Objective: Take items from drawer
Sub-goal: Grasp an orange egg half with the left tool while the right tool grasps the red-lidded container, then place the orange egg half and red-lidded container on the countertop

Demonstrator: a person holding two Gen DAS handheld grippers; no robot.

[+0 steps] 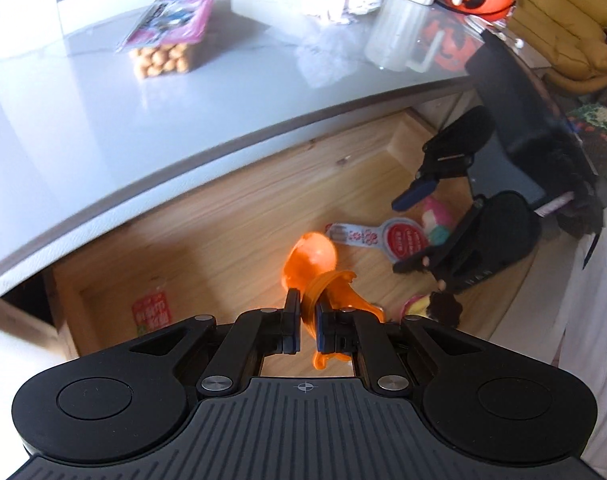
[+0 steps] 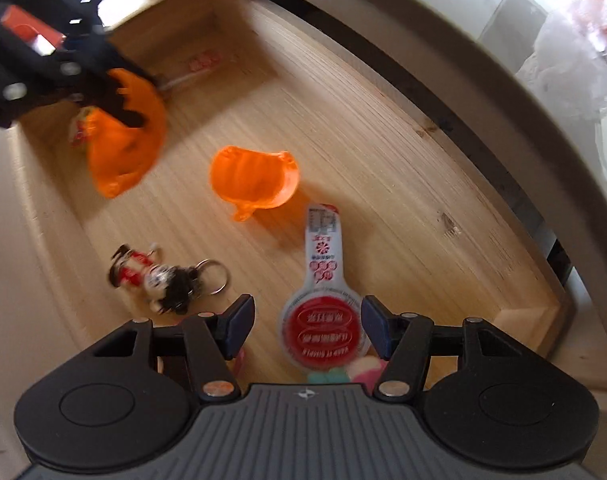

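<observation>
Left gripper (image 1: 308,322) clamps orange shell (image 1: 330,292) over drawer (image 1: 239,216).

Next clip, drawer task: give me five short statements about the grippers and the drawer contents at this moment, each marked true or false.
1. The left gripper is shut on a translucent orange plastic piece. True.
2. The right gripper is clamped on the white paddle-shaped packet with a red round label. False: its jaws stand open on either side of the packet.
3. A second orange plastic shell lies on the wooden drawer floor. True.
4. The small figure keychain hangs from the right gripper. False: it lies in the drawer.
5. The clear bag of round yellow snacks is inside the drawer. False: it sits on the grey countertop.
</observation>
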